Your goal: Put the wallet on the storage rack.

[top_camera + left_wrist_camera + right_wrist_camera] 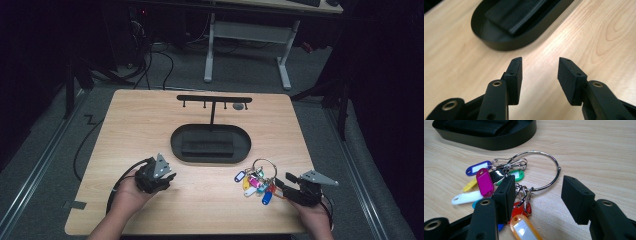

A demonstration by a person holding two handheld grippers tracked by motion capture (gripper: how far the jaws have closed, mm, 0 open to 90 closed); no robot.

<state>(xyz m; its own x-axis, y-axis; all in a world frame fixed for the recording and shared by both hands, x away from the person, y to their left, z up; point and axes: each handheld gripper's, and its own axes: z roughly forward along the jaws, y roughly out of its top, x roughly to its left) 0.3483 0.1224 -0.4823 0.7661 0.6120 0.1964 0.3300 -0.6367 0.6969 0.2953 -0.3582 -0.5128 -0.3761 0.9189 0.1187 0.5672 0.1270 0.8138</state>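
Note:
A large metal key ring [264,163] with several coloured tags [254,184] lies flat on the wooden table at the front right. In the right gripper view the key ring [537,151] curves ahead of the jaws, with the tags [484,182] fanned out to the left. My right gripper [280,185] [539,180] stands open just right of the bunch; one jaw is over the tags and nothing is pinched. My left gripper [169,176] [540,61] is open and empty at the front left, pointing toward the black oval tray [175,142] [506,42].
The tray [499,143] holds a flat black block and sits mid-table. Rising from its far side is a black T-shaped rack [214,98] with small hooks, a grey piece near its right end. A desk frame and cables stand on the floor beyond.

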